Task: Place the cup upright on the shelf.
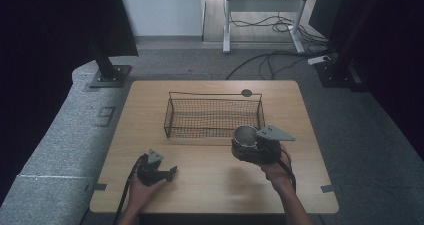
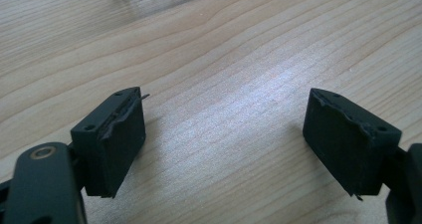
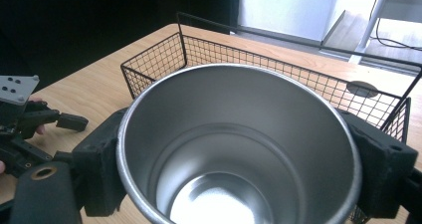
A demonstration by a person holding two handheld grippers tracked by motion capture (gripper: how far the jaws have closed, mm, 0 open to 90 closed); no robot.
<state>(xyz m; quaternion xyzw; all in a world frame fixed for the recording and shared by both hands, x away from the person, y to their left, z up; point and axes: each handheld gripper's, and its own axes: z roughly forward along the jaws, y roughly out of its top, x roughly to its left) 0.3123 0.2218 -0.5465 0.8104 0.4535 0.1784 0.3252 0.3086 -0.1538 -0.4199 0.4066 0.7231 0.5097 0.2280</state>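
My right gripper is shut on a steel cup and holds it above the table, just in front of the black wire basket. In the right gripper view the cup is empty, its mouth facing the camera, with a black jaw pressed on each side and the basket right behind it. My left gripper rests low over the front left of the table, open. In the left gripper view its fingers stand wide apart over bare wood with nothing between them.
The wooden table has a round grey grommet at its back edge, behind the basket. The basket holds nothing. Black stand bases and cables lie on the carpet beyond the table.
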